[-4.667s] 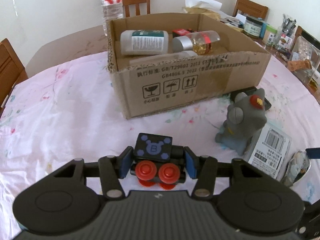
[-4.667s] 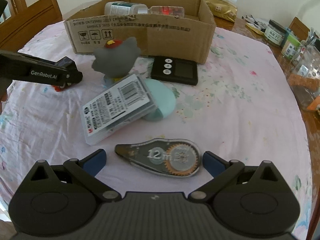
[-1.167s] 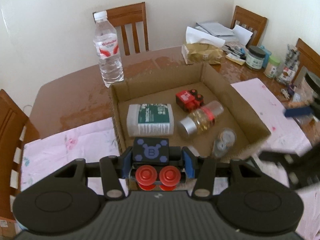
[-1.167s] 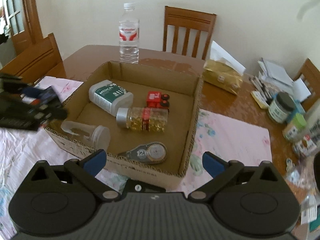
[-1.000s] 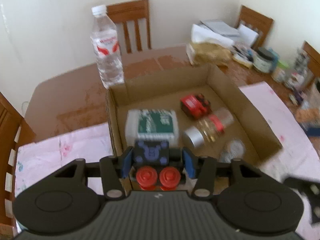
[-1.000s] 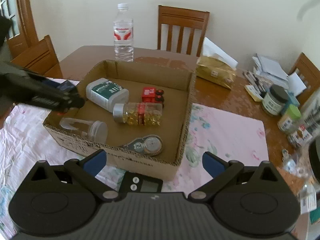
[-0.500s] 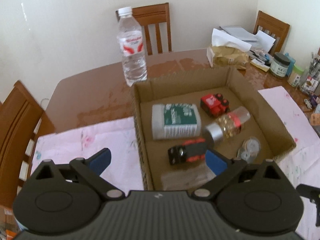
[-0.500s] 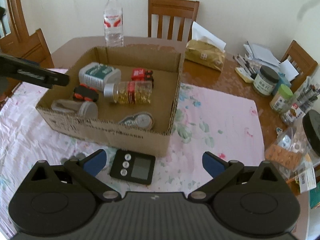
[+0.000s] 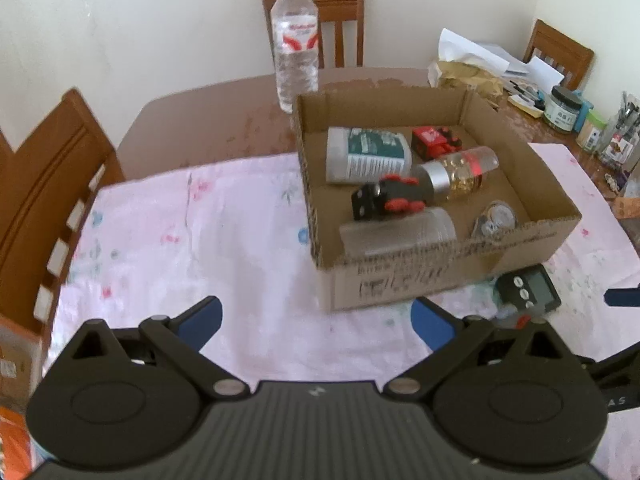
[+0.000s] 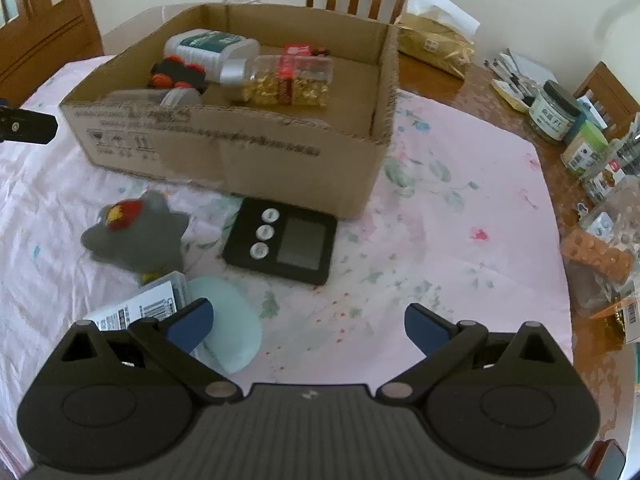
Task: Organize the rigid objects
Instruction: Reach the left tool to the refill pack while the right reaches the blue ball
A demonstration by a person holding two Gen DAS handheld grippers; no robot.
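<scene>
The cardboard box (image 9: pixel 400 280) (image 10: pixel 240 148) holds a black-and-red toy car (image 9: pixel 386 198), a white bottle (image 9: pixel 368 154), a capsule bottle (image 9: pixel 460 172), a red toy (image 9: pixel 434 140), a clear cup (image 9: pixel 400 232) and a tape dispenser (image 9: pixel 494 218). My left gripper (image 9: pixel 316 316) is open and empty over the cloth, in front of the box and to its left. Also open and empty, my right gripper (image 10: pixel 308 320) hangs low above the cloth, just short of a black timer (image 10: pixel 282 240). A grey plush toy (image 10: pixel 136 234), a white barcode packet (image 10: pixel 136 312) and a pale blue disc (image 10: pixel 228 324) lie left of it.
A water bottle (image 9: pixel 296 40) stands behind the box on the bare wood. Jars and small clutter (image 10: pixel 592 152) crowd the table's right edge. Wooden chairs (image 9: pixel 52 184) ring the table. Pink flowered cloth (image 10: pixel 460 240) lies bare to the right of the timer.
My left gripper opened, dropped the black-and-red toy car into the box, and drew back to the left. My right gripper sank toward the cloth in front of the box.
</scene>
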